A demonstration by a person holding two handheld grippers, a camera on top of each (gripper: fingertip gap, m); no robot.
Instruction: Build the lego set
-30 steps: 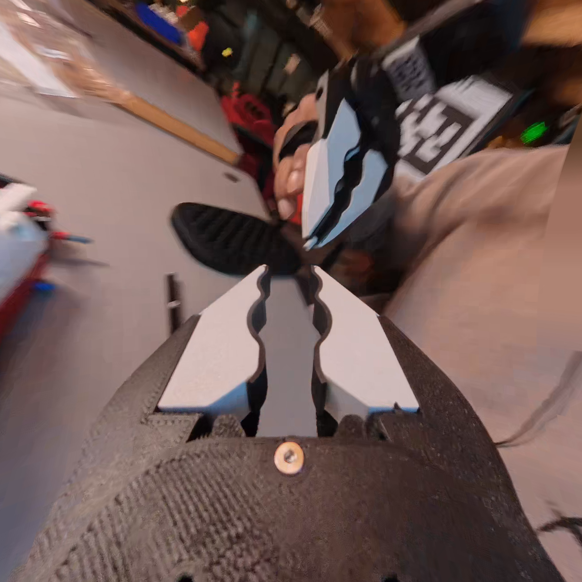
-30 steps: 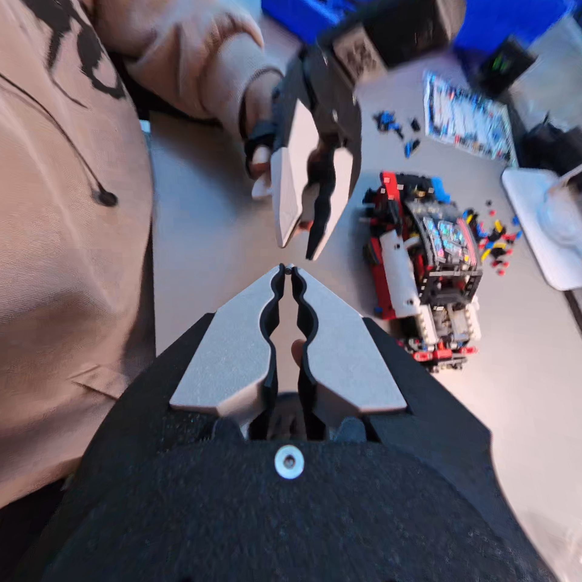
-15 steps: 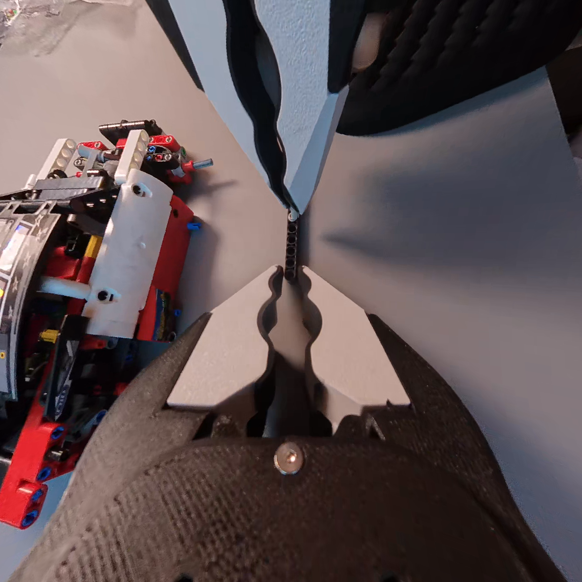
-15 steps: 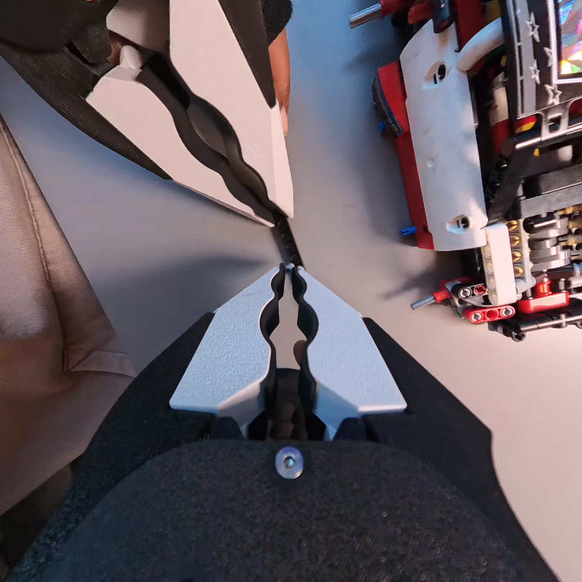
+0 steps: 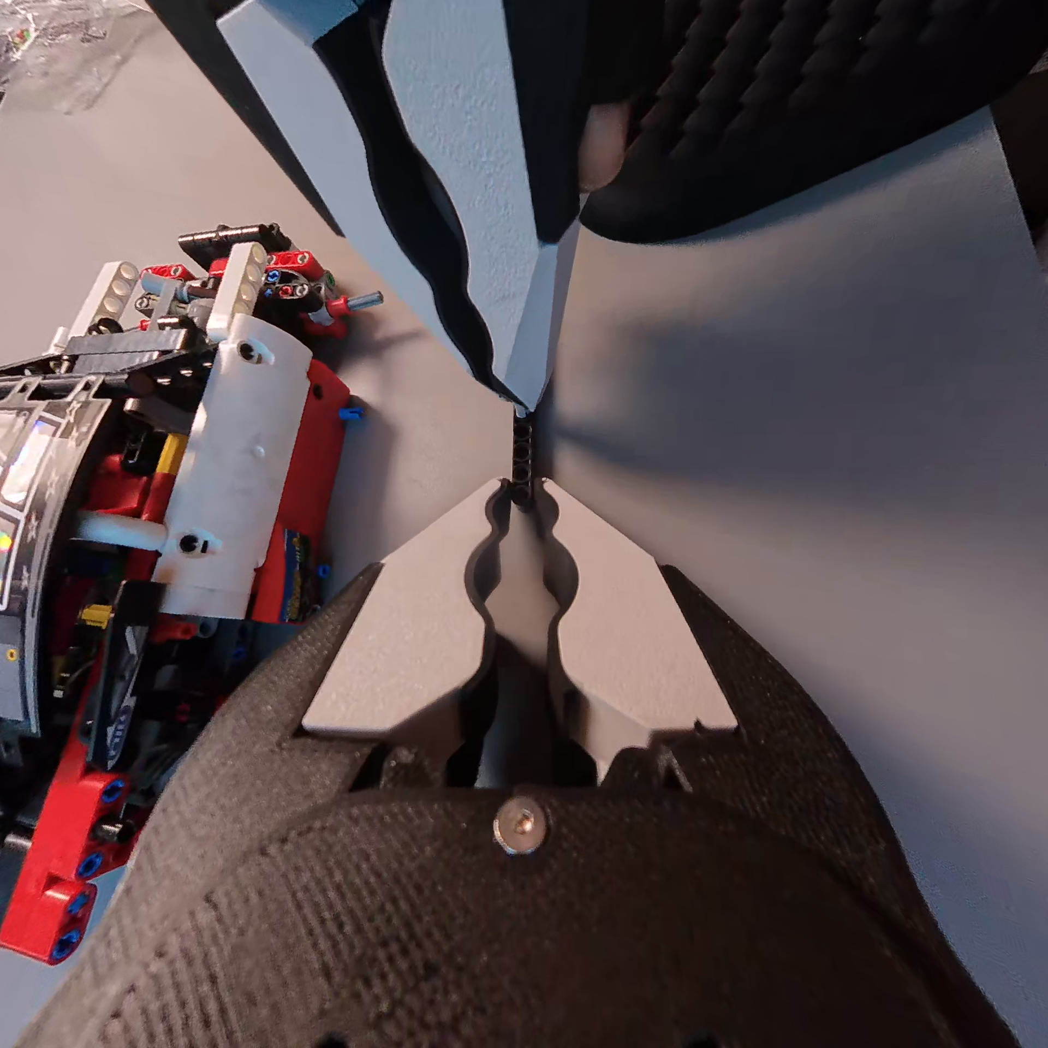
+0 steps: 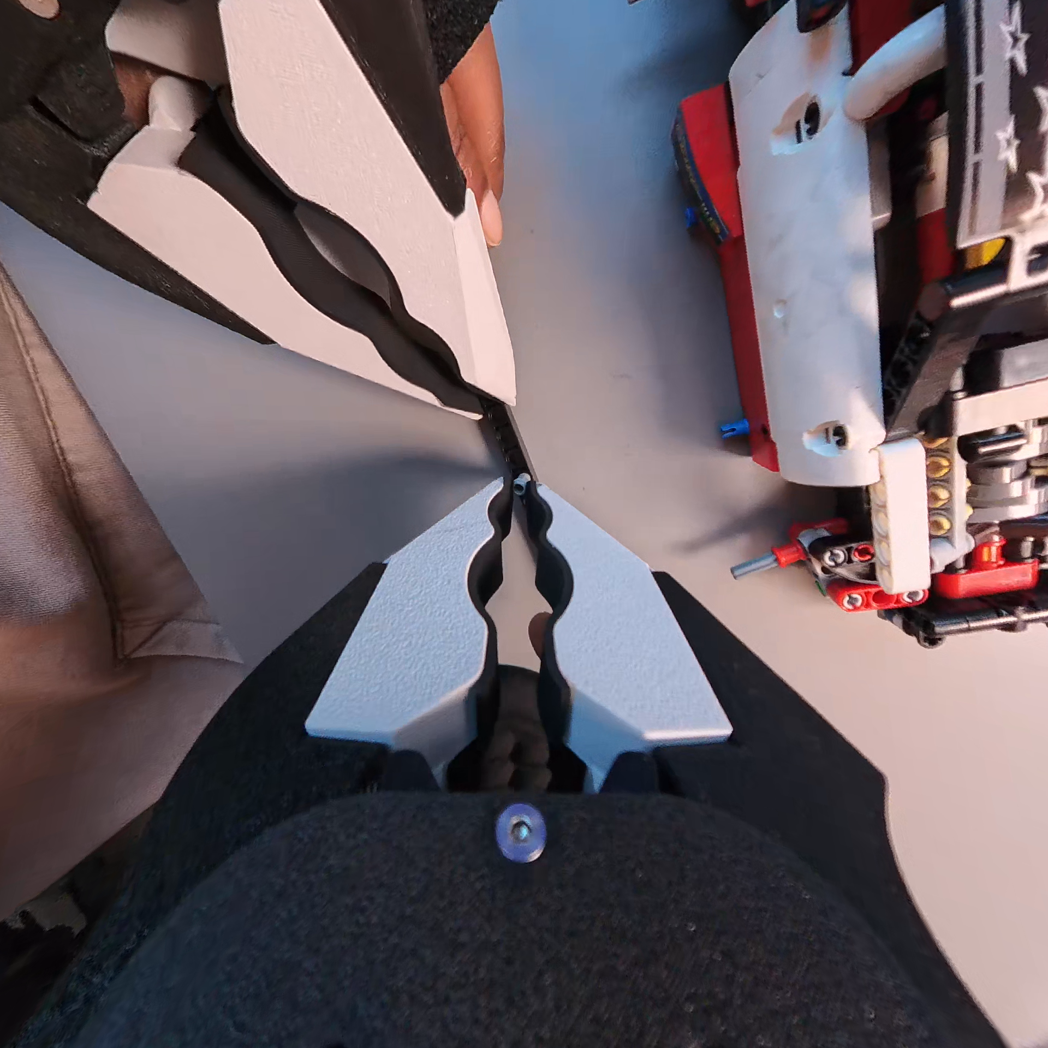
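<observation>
- Lego beam (image 5: 523, 453), black and studded with holes, is pinched at its near end by the left gripper (image 5: 523, 492), tips pressed onto it above the grey table (image 5: 794, 453).
- At the beam's far end the right gripper (image 5: 520, 404) is clamped on a small grey pin (image 6: 522, 485), and pin meets beam.
- Change: 1 second ago both tools were up in the air with the car well apart; half a second ago they met, and now they hold almost fixed. My read: the pin is being pressed into the end hole.
- Left and farther off, the half-built red, white and black car (image 5: 215, 510) lies just beside the work.
- Writing: stickers show on the car, a blue one and a starred panel; nothing is repeated here.
</observation>
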